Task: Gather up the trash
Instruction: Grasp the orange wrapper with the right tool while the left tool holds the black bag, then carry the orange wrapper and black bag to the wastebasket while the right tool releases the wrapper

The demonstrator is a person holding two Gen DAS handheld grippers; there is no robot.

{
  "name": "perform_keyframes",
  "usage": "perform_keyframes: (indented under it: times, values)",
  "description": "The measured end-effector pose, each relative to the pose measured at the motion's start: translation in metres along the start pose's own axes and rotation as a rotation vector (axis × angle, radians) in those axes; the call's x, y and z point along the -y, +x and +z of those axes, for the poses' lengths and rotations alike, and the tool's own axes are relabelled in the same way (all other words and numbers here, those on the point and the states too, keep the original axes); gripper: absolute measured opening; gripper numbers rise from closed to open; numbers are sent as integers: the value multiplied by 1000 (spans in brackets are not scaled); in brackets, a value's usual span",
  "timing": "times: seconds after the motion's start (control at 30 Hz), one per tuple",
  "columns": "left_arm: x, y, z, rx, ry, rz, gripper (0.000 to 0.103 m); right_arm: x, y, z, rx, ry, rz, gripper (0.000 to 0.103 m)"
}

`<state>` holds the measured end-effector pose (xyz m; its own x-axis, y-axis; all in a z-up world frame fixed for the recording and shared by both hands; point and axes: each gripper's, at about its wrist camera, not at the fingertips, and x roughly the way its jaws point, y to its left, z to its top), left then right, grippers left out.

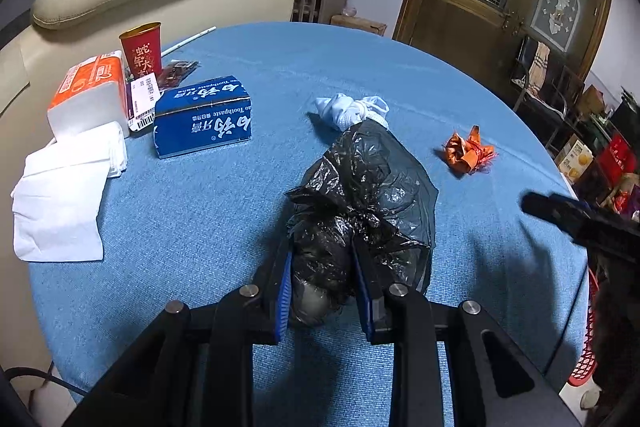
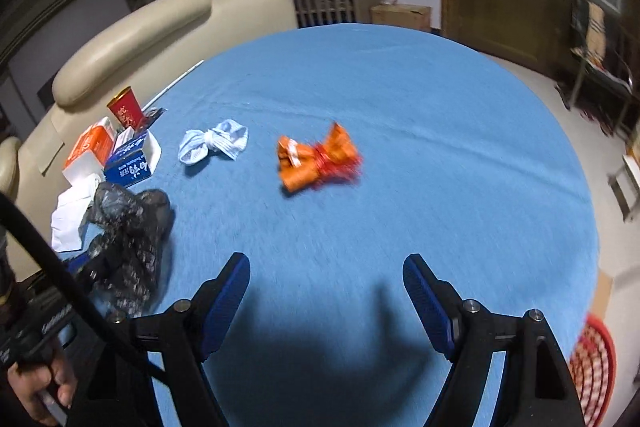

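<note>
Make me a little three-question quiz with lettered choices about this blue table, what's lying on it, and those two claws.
1. Where does the crumpled orange wrapper lie?
A. inside the red cup
B. loose on the blue tablecloth
C. on the sofa

2. What colour is the bag in the left claw?
A. black
B. white
C. green

3. How does the right claw stand?
A. shut on the wrapper
B. shut on nothing
C. open and empty

Answers: 1 B, it lies on the cloth, apart from the knotted white bag. 2 A, dark crinkled plastic sits between the pads. 3 C, its fingers stand wide with only cloth between them.
</note>
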<state>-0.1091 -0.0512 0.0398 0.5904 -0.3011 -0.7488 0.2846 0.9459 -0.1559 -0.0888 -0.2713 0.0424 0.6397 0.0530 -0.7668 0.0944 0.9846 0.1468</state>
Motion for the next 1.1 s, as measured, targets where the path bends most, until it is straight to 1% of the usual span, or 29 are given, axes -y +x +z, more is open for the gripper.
perform_keyframes:
  times: [0.17,0.23,0.37,0.63,0.7,0.73,0.77,0.8,0.93,1.1]
  values:
    - [0,0,0,-4,1,-2,29,-13,29,31,12,-64,18,82]
    - [0,1,0,-6,-1,-2,29,-15,42,42,9,-81,10,82]
    - [0,1,0,-8,0,-3,29,-13,65,56,-8,-75,-5,82]
    - [-3,0,-1,-18,-14,-16,29,-12,98,69,-38,-72,-17,82]
    - [-4,-1,-1,-19,-24,-21,29,-9,104,69,-57,-48,9,82]
    - [-5,-1,-1,-19,-24,-21,29,-8,104,69,-56,-44,11,81]
    - [-4,-1,-2,-19,-24,-21,29,-8,103,69,-52,-40,9,79]
    - [-4,-1,-2,-19,-25,-22,29,-7,102,69,-52,-31,15,72]
    - [-3,-4,-2,-19,-26,-30,29,-3,91,64,-38,-14,26,72]
    - [1,-12,-3,-7,-19,-35,29,2,67,49,-11,-1,33,72]
